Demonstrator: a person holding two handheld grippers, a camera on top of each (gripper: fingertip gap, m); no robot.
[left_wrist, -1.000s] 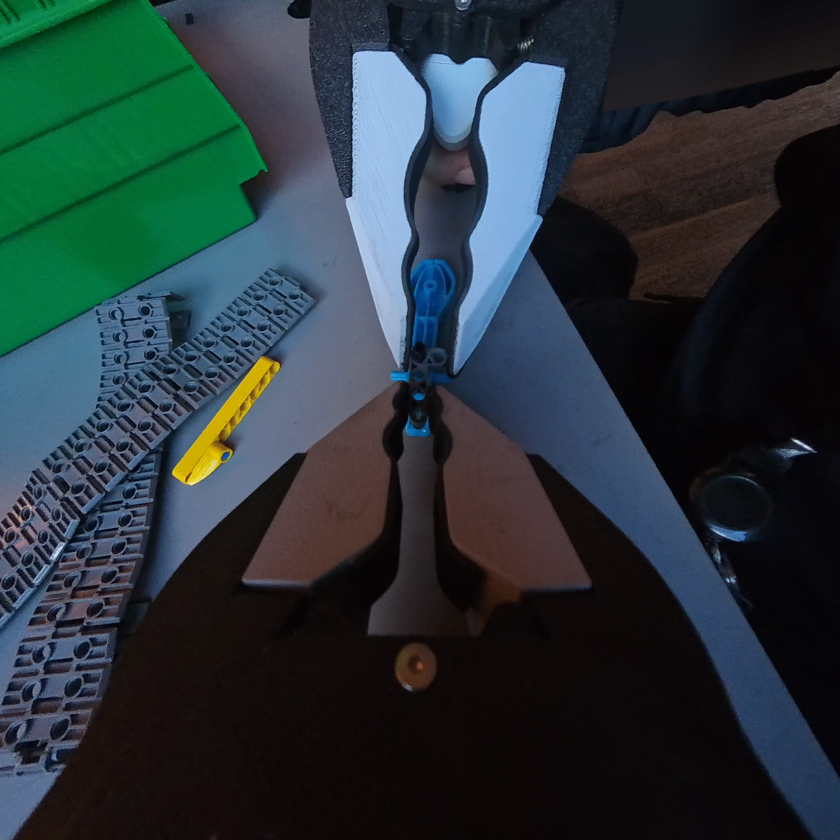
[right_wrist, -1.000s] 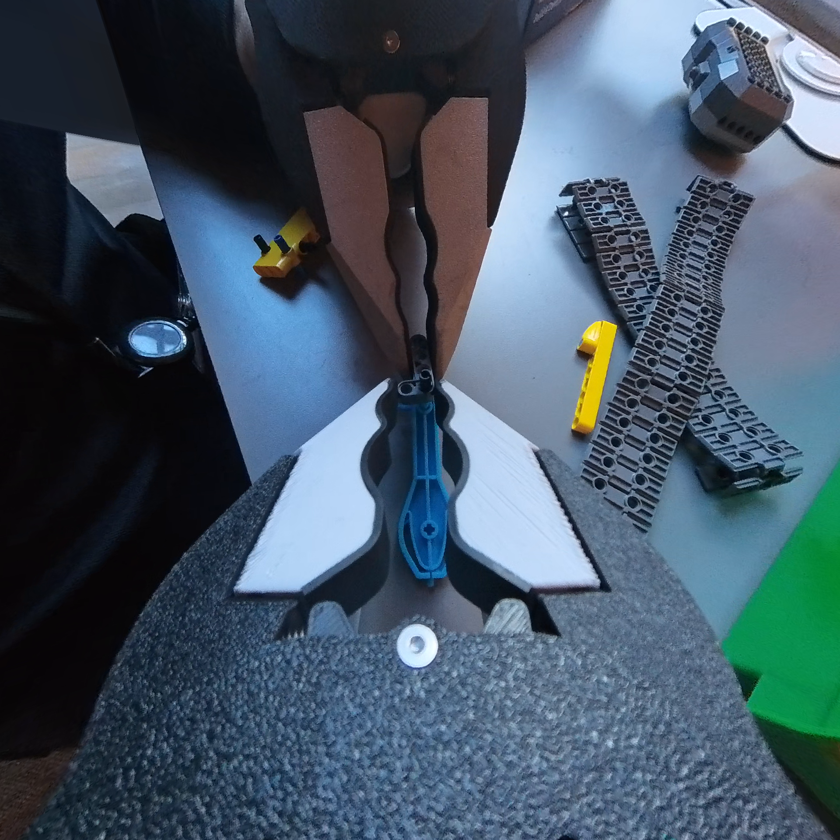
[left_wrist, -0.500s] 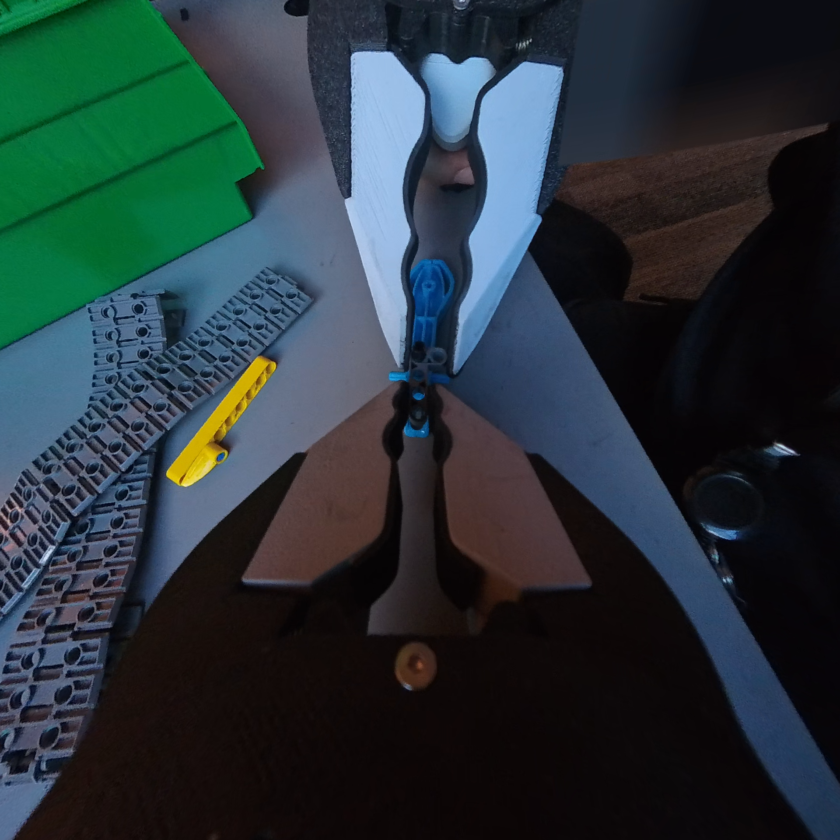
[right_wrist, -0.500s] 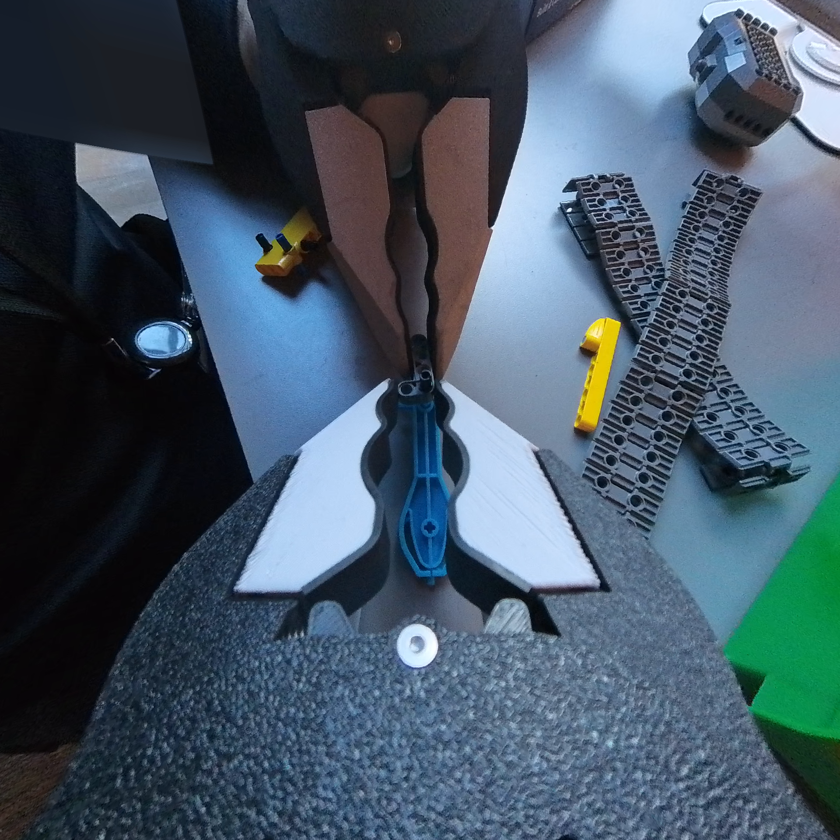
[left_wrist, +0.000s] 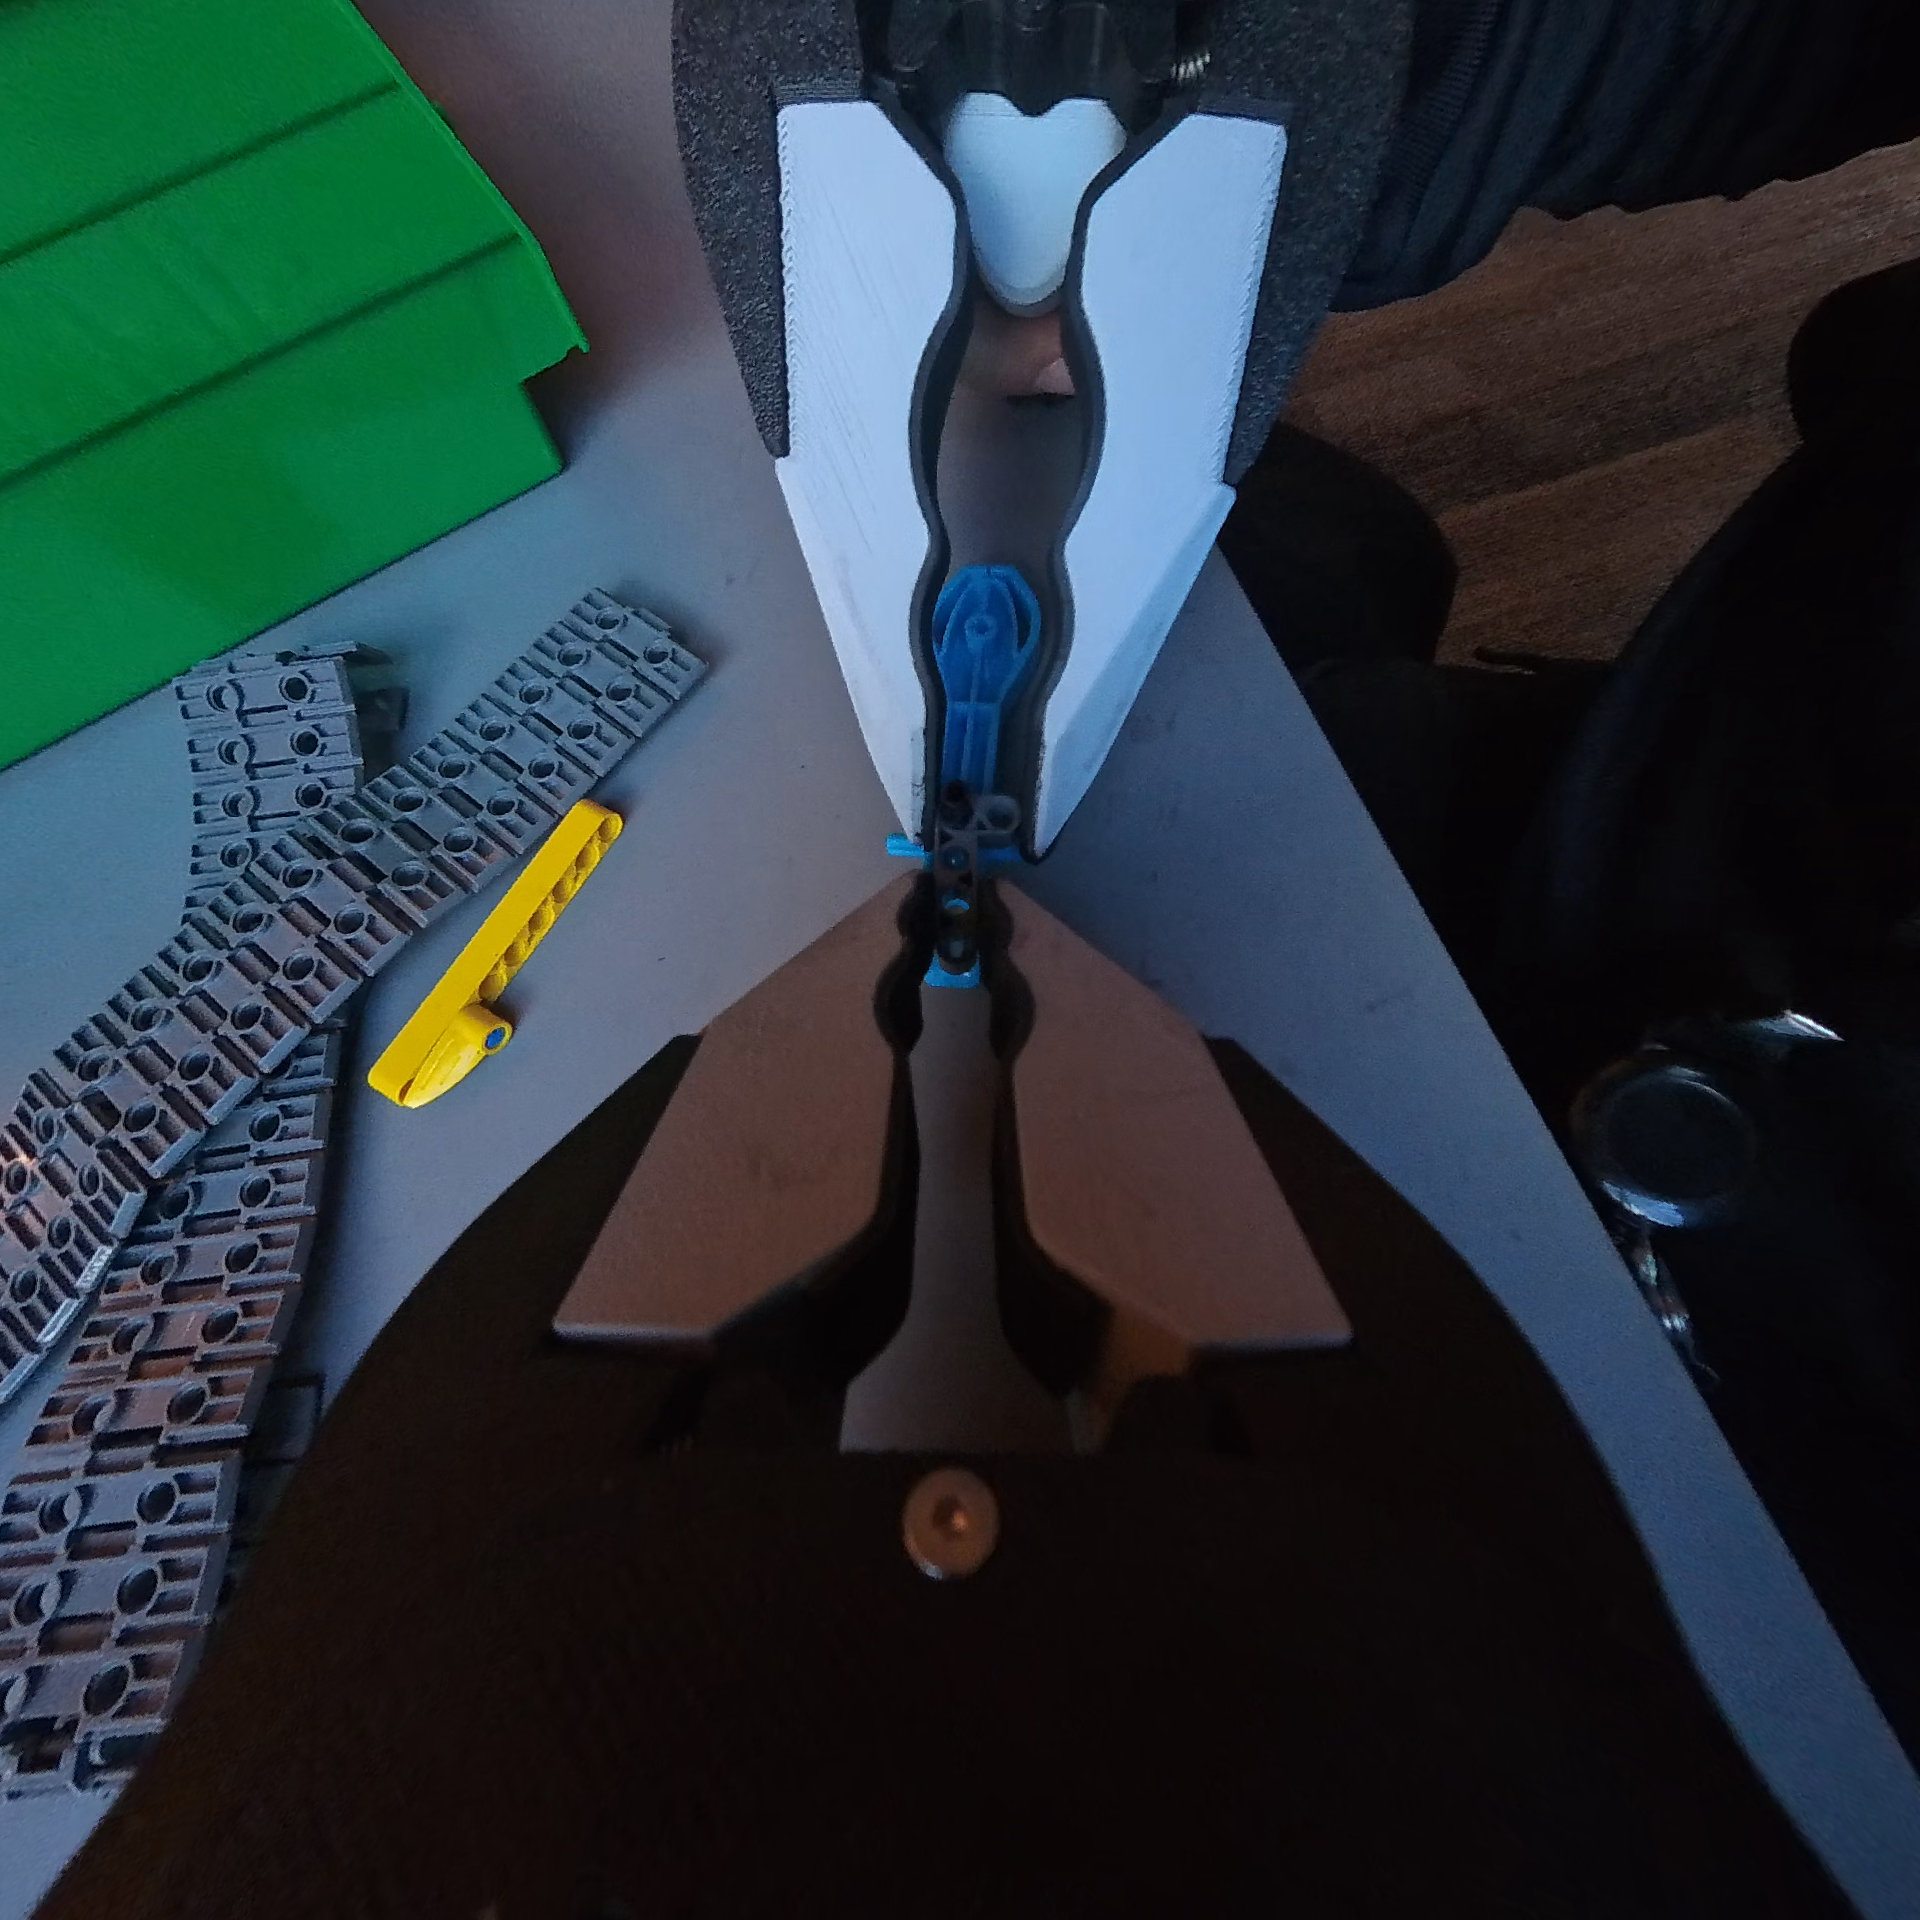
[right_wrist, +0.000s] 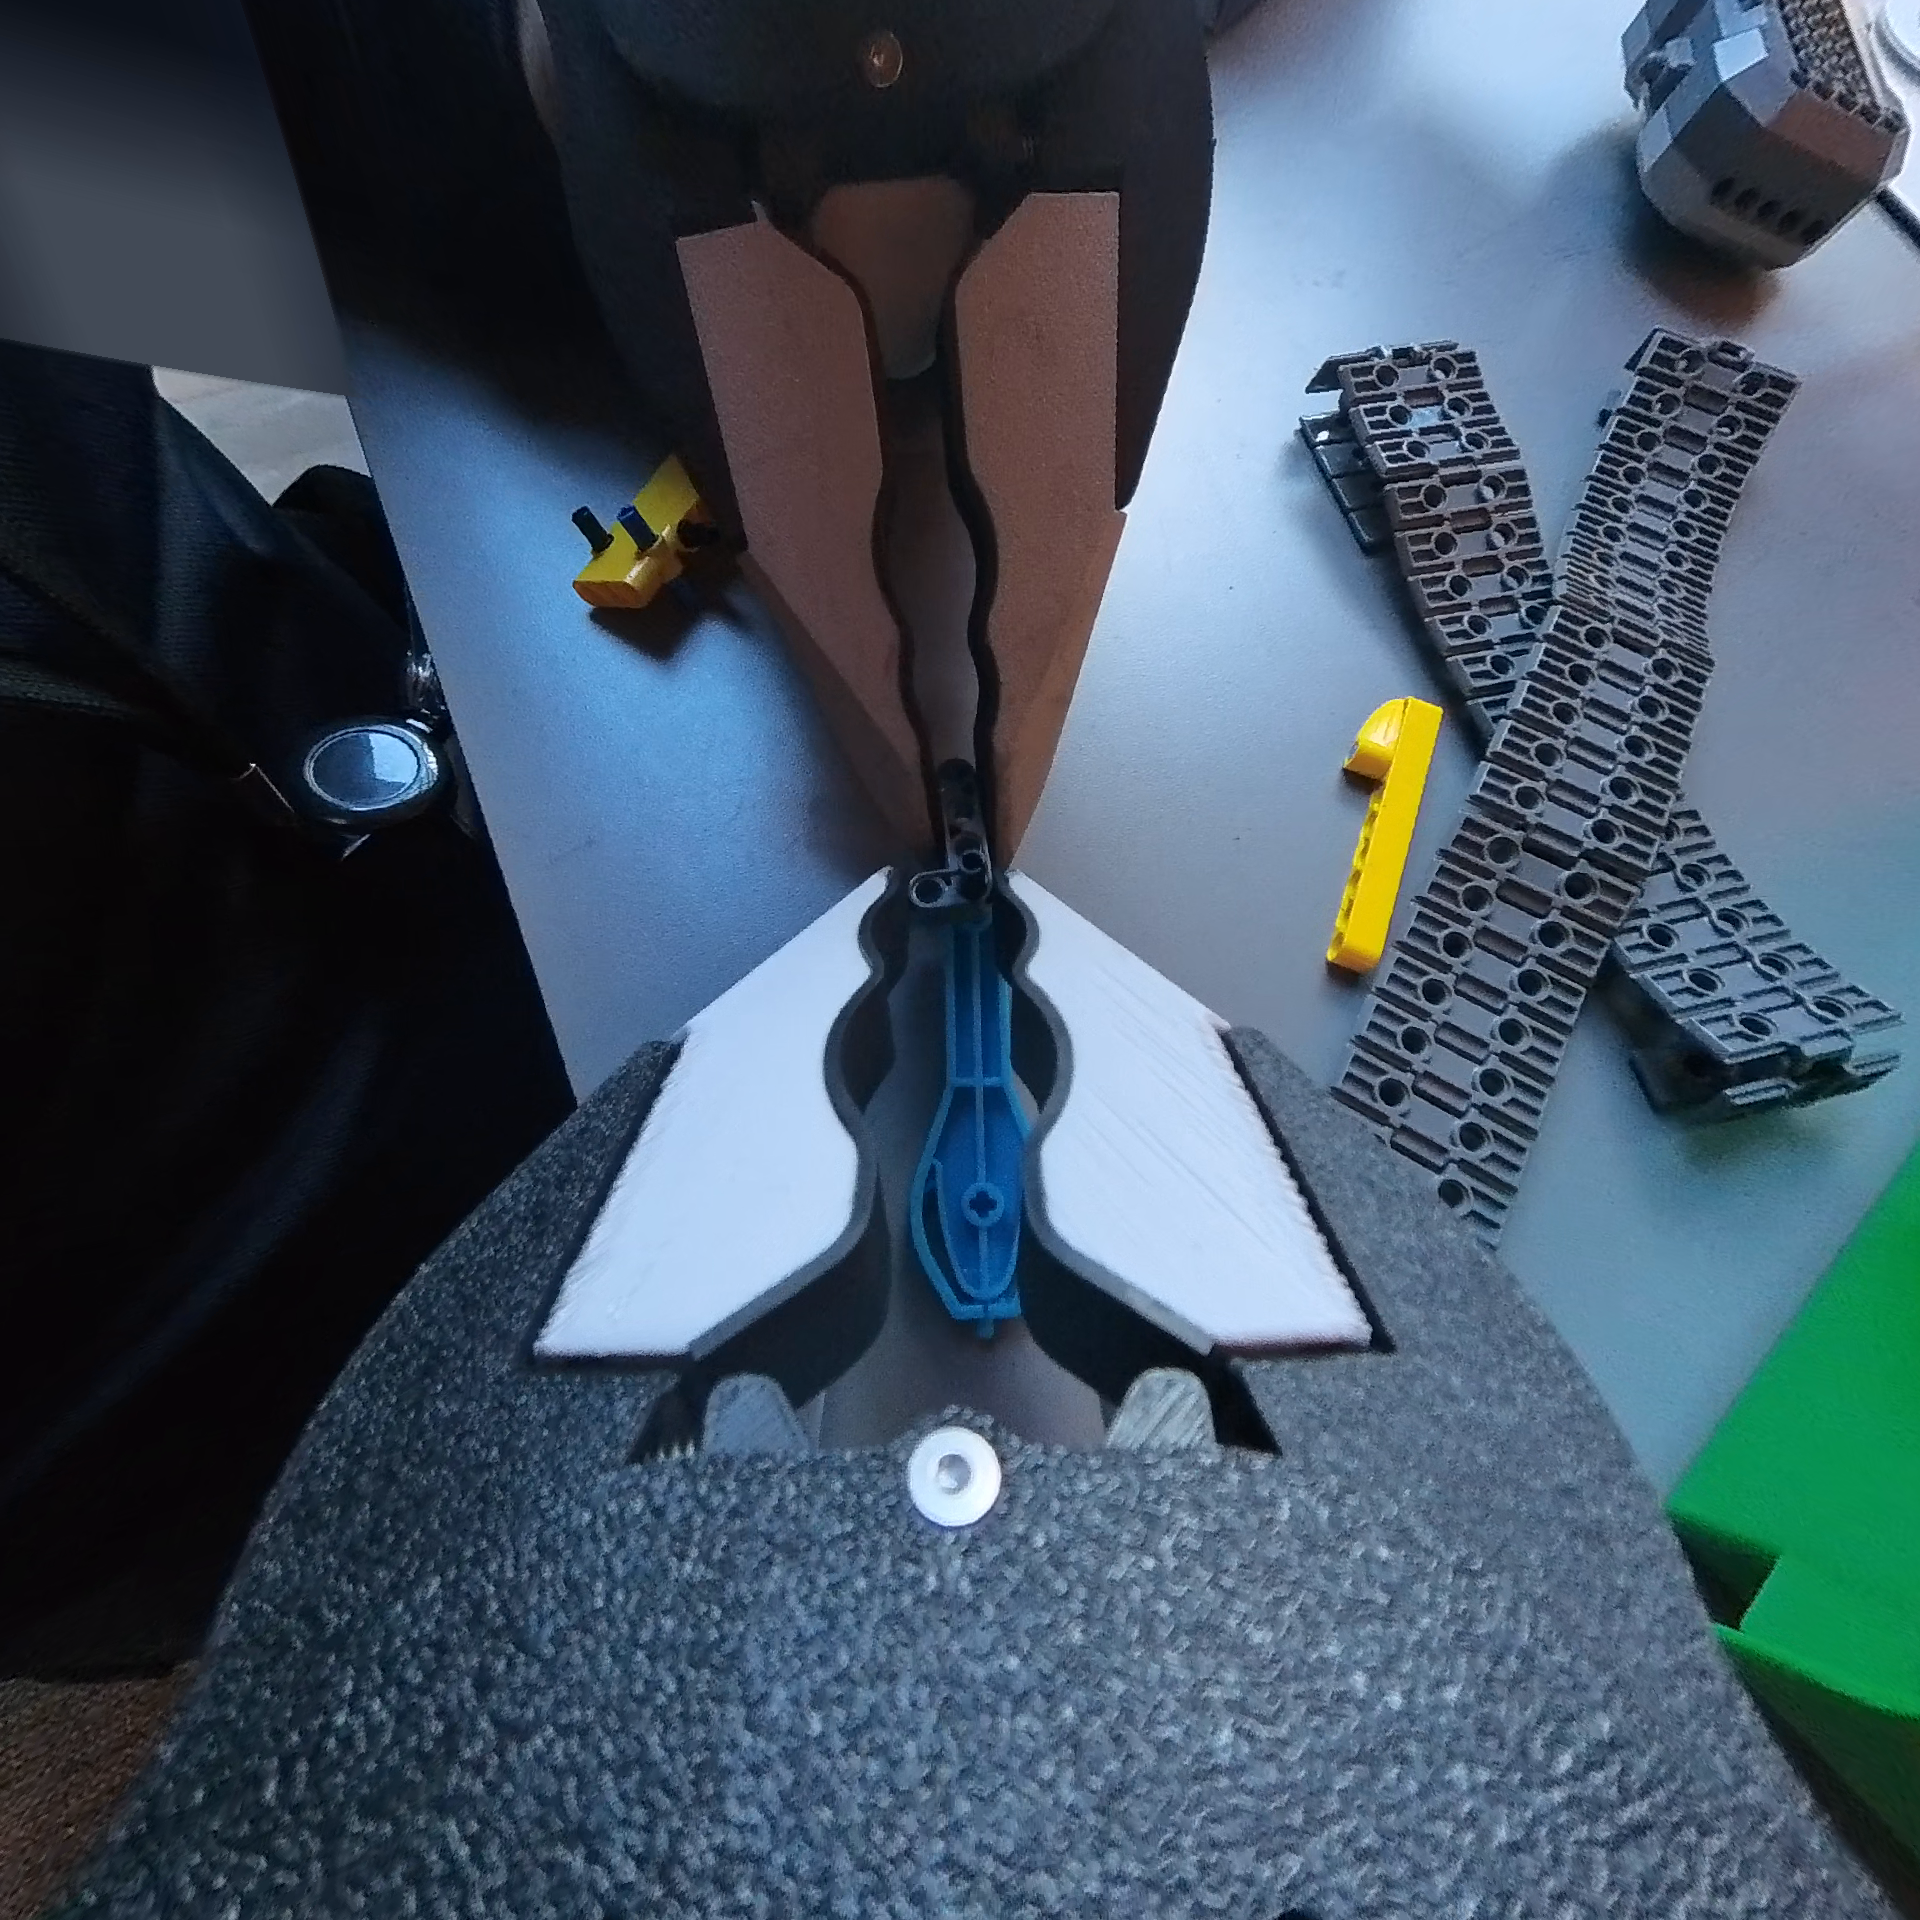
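My left gripper (left_wrist: 956, 899), with brown fingers, is shut on a short black holed beam (left_wrist: 956, 920) that has a blue pin at its rear end. My right gripper (right_wrist: 951, 883), with white fingers, is shut on a long blue paddle-shaped piece (right_wrist: 971, 1174) with a dark connector (right_wrist: 948, 885) at its front tip. The two grippers meet tip to tip above the grey table (left_wrist: 727, 582). The black beam (right_wrist: 958, 805) touches the dark connector. In the left wrist view the right gripper (left_wrist: 971, 844) comes in from the top with the blue piece (left_wrist: 982, 665).
Crossed grey track strips (left_wrist: 312, 862) (right_wrist: 1590, 831) and a yellow beam (left_wrist: 499, 966) (right_wrist: 1382, 831) lie beside the grippers. A green box (left_wrist: 208, 312) (right_wrist: 1829, 1455), a small yellow pinned piece (right_wrist: 634, 551) and a grey block assembly (right_wrist: 1766, 125) are farther off. The table edge and a black bag (left_wrist: 1662, 1132) are close. My two grippers' fingertips are within a few centimetres of each other.
Both grippers stay shut and tip to tip on their parts. The pair has drifted slightly over the table, so the tracks and yellow beam sit a little differently in view.
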